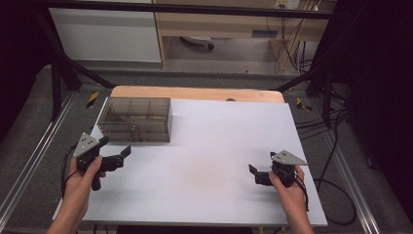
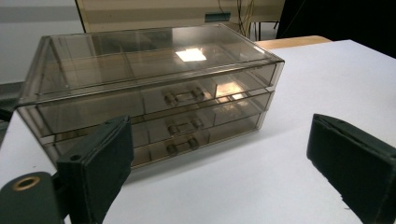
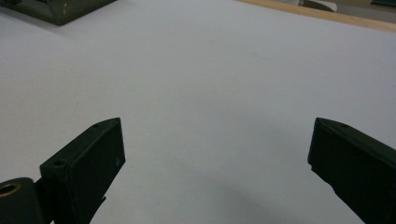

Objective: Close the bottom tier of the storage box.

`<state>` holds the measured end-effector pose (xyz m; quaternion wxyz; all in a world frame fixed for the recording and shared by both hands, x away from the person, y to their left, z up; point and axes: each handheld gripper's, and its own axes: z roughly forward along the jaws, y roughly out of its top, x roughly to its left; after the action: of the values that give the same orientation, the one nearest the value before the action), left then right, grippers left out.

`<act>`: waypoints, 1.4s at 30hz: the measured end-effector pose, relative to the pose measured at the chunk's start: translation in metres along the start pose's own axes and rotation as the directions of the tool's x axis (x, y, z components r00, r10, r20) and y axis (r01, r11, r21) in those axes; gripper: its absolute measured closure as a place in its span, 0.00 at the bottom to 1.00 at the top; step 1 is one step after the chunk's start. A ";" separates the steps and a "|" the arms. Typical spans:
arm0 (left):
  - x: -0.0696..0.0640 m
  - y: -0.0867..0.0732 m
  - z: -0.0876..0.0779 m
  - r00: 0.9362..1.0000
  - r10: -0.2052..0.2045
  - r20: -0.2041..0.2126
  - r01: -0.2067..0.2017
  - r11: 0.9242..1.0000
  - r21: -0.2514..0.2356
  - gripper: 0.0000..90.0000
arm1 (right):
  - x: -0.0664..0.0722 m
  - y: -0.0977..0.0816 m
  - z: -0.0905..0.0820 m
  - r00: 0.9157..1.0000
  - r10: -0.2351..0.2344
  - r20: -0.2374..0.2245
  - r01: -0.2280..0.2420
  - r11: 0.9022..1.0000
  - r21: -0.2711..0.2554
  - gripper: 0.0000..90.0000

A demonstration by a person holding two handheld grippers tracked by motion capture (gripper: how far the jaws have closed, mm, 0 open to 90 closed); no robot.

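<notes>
Drawer box [image 1: 137, 118] | sits at far-left corner of white table [image 1: 214, 161], long axis running left-right | left gripper [image 1: 122, 154] just in front of box, jaws spread wide, empty, facing its three handled drawers [image 2: 183, 122] | right gripper [image 1: 253, 171] well apart from box, jaws wide, empty | smoky clear plastic, three tiers, all drawers closed.

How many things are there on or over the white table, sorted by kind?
Smoky clear drawer box: 1
Drawers in that box, each with a handle, top drawer, middle drawer, bottom drawer: 3
Hand-held grippers, left gripper and right gripper: 2
Total: 6
</notes>
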<state>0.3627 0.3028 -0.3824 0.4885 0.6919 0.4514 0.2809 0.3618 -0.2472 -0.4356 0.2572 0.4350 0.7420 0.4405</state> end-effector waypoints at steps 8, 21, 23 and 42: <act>0.011 -0.005 -0.021 1.000 0.024 -0.014 -0.024 1.000 -0.016 0.09 | 0.004 0.004 -0.007 1.000 0.008 0.013 -0.007 1.000 -0.027 0.03; 0.031 -0.021 -0.047 0.998 -0.021 -0.054 0.019 0.999 -0.029 0.09 | 0.003 -0.014 -0.020 0.998 0.058 0.014 -0.057 0.998 -0.040 0.03; 0.032 -0.025 -0.047 0.998 -0.027 -0.051 0.025 0.999 -0.029 0.09 | 0.003 -0.017 -0.021 0.998 0.060 0.013 -0.060 0.997 -0.038 0.03; -0.002 -0.045 -0.030 1.000 0.015 0.027 -0.016 0.999 0.033 0.08 | 0.010 -0.020 -0.013 0.999 0.042 -0.023 -0.042 0.999 -0.015 0.03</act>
<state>0.3213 0.3193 -0.4133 0.4807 0.7070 0.4441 0.2680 0.3383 -0.2484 -0.4471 0.2429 0.4433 0.7321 0.4566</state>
